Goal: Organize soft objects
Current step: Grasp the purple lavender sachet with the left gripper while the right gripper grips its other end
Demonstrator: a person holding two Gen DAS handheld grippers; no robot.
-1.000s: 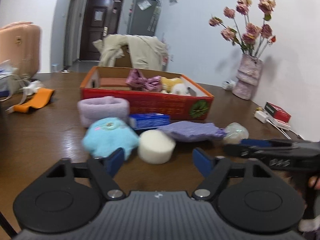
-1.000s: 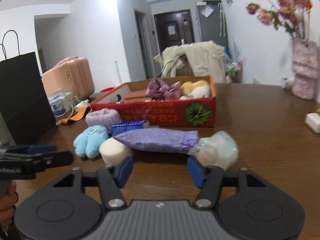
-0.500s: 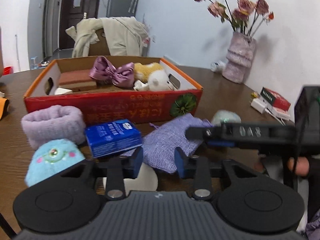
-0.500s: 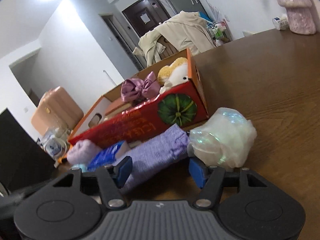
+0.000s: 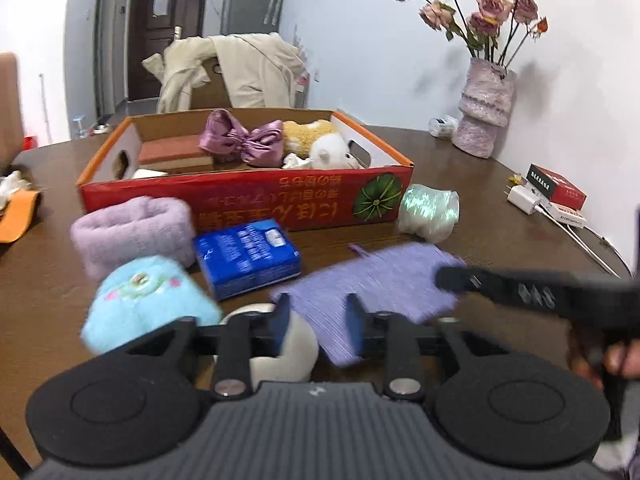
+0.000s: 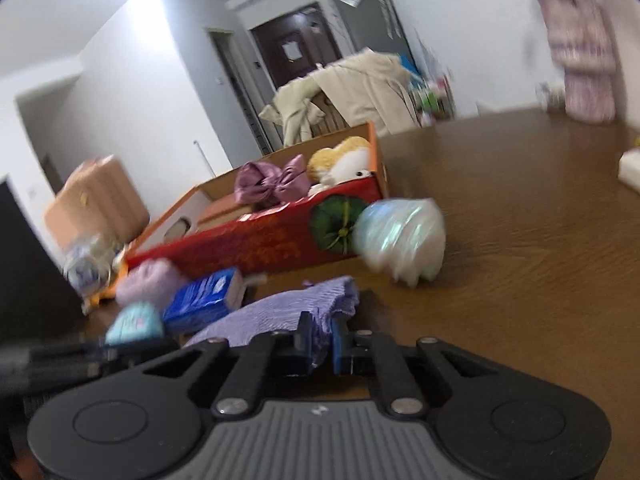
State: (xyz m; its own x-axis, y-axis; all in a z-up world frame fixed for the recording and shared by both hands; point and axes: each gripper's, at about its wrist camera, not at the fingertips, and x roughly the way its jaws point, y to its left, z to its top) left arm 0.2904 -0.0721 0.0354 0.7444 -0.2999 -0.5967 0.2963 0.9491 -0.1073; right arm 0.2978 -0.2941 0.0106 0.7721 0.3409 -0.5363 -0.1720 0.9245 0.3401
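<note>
While the right claw [image 6: 321,340] has just closed and pinches one end of the lilac knitted pouch [image 6: 276,316], the left claw [image 5: 316,330] stands half open, its jaws just widening around the other end over the bench [image 5: 460,184], white sponge [image 5: 294,354] beneath
</note>
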